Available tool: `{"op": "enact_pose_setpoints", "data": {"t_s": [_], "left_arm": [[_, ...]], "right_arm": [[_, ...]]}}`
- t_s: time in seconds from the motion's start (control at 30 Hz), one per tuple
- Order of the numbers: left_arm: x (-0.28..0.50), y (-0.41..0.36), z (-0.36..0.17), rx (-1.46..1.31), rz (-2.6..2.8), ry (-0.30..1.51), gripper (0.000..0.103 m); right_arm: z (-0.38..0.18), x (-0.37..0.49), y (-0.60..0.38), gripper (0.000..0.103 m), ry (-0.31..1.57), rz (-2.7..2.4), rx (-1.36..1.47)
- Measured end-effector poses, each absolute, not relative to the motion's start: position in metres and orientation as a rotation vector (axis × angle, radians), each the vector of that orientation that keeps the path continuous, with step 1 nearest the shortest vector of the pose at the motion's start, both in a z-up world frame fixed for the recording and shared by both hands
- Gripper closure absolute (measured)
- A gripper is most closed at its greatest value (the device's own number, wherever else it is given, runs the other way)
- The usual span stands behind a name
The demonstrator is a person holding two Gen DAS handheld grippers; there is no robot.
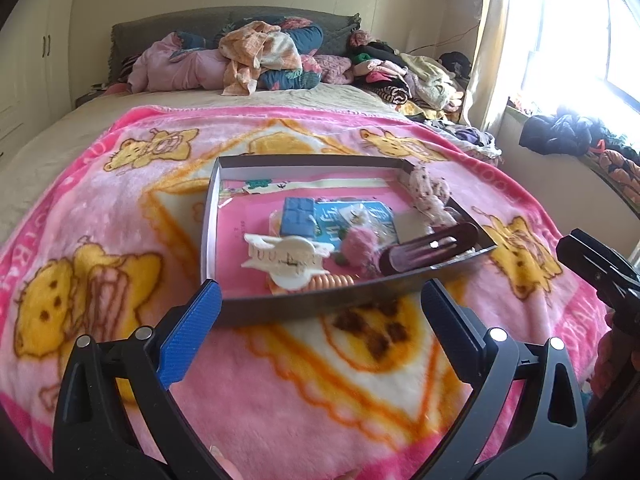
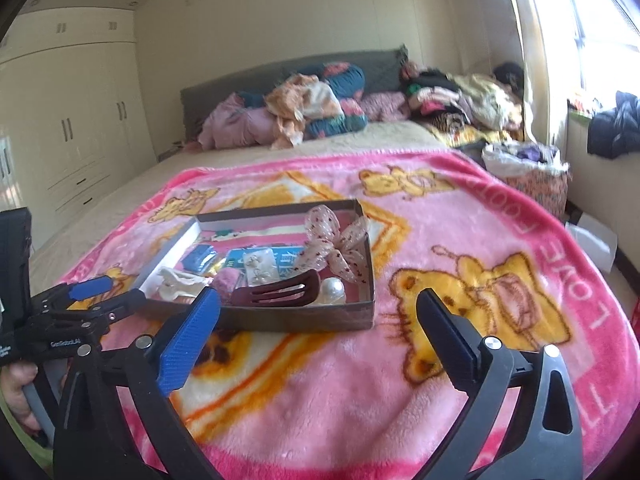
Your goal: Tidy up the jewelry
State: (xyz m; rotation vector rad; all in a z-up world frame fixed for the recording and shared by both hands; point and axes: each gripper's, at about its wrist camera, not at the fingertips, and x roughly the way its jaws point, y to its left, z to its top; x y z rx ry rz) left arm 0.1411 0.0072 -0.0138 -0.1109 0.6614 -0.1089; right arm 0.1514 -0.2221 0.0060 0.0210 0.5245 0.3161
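A shallow cardboard box [image 1: 320, 300] [image 2: 304, 318] sits on a pink bear-print blanket [image 1: 100, 220] [image 2: 460, 240]. In it lie a white claw clip [image 1: 286, 260] [image 2: 176, 280], a dark red hair clip [image 1: 428, 252] [image 2: 276, 294], a pink pompom [image 1: 358, 246] [image 2: 226, 280], a sheer dotted bow [image 1: 430, 196] [image 2: 336, 244], a blue block [image 1: 296, 218], an orange coil tie [image 1: 332, 282], a pearl [image 2: 334, 290] and earring cards [image 2: 260, 266]. My left gripper [image 1: 320, 304] is open and empty just before the box's near wall; it also shows in the right wrist view [image 2: 104, 294]. My right gripper [image 2: 318, 312] is open and empty, near the box's right front corner.
Piled bedding and clothes [image 1: 260, 56] [image 2: 312, 104] lie by the headboard. More clothes [image 1: 408, 76] are heaped at the far right. A bag [image 2: 528, 172] stands beside the bed. Wardrobes [image 2: 80, 128] line the left wall. A bright window [image 1: 580, 28] is at the right.
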Motion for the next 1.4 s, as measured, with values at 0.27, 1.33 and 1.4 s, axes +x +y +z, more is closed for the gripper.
{"op": "enact_pose_setpoints", "data": {"t_s": [0.27,1.33,1.4], "left_arm": [[0.11,-0.003,-0.008,-0.119,-0.106,0.606,0.012],[0.082,-0.015,-0.004,-0.099,-0.059,0.538,0.012],[0.082,-0.015,-0.004,-0.098,-0.059,0.54,0.012]], "right_arm": [[0.01,0.117,-0.218,0.006,0.439,0.347,-0.026],[0.005,0.095,-0.222,0.006,0.414,0.339,-0.003],[0.005,0.095,-0.222,0.006,0.414,0.339,-0.003]]}}
